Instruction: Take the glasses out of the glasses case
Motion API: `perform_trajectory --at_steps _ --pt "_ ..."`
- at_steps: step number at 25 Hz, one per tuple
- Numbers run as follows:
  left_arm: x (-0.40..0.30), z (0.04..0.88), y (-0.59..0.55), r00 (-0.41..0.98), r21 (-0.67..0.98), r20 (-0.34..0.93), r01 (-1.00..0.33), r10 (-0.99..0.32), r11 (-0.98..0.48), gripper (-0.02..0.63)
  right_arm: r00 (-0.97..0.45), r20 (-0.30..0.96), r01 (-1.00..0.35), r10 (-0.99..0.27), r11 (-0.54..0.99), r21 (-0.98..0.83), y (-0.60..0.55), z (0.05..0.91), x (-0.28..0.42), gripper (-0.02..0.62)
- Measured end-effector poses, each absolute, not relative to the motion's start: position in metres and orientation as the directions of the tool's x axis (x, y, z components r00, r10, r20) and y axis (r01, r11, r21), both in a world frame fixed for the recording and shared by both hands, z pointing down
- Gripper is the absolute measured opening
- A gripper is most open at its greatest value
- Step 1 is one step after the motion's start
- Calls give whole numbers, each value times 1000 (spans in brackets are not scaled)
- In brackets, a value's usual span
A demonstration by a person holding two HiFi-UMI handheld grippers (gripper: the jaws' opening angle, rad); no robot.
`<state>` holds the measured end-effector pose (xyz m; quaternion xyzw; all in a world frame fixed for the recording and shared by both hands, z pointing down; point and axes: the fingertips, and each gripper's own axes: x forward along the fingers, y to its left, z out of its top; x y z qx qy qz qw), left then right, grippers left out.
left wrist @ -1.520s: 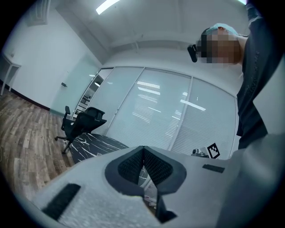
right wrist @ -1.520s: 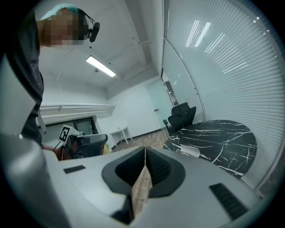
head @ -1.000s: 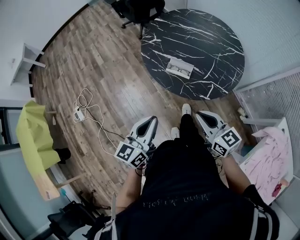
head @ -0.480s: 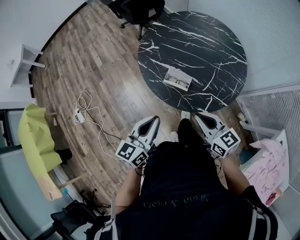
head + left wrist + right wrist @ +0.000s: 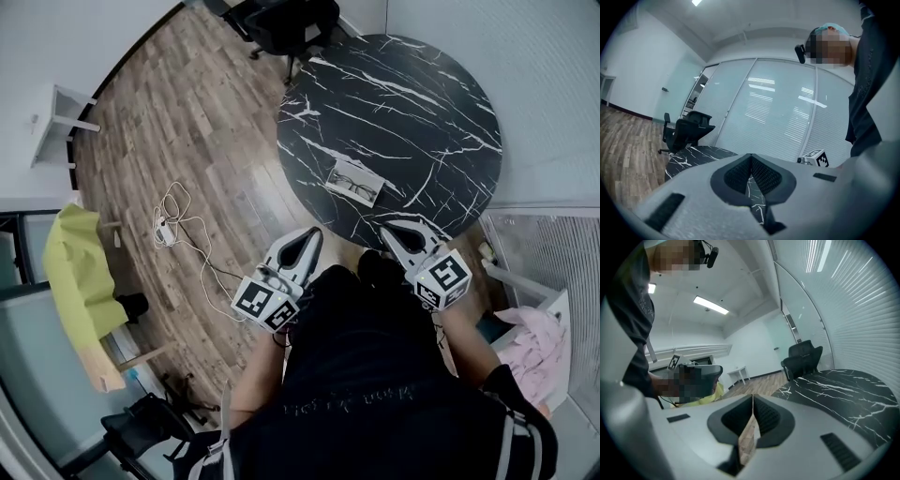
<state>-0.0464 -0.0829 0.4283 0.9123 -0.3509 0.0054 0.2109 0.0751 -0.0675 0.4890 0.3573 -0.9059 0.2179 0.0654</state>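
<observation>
Showing the head view: no step is done yet. The glasses case (image 5: 354,181), flat, pale and apparently open with dark-framed glasses (image 5: 361,188) inside, lies on the round, black, white-veined table (image 5: 422,103), ahead of the left gripper (image 5: 312,232) and right gripper (image 5: 384,228), touching neither.

Left gripper view: jaws closed, empty, ribbed dark pads (image 5: 764,177) meeting.

Right gripper view: jaws likewise closed on nothing. Reaching and lifting are left.
</observation>
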Motion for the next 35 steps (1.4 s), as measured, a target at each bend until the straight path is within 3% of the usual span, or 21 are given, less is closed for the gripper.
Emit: perform_trajectory --at_steps 10,25,35 --pt "-52 437 -102 723 401 175 -672 -668 -622 18 -753 355 -655 -554 677 -335 -100 514 65 31" --pt "-69 462 -132 756 413 214 -644 -619 -644 18 -646 629 -666 -434 722 -186 -140 586 38 32" --pt "-72 489 -141 770 439 264 -632 -580 -639 18 -604 725 -636 -331 749 -187 -150 638 33 34"
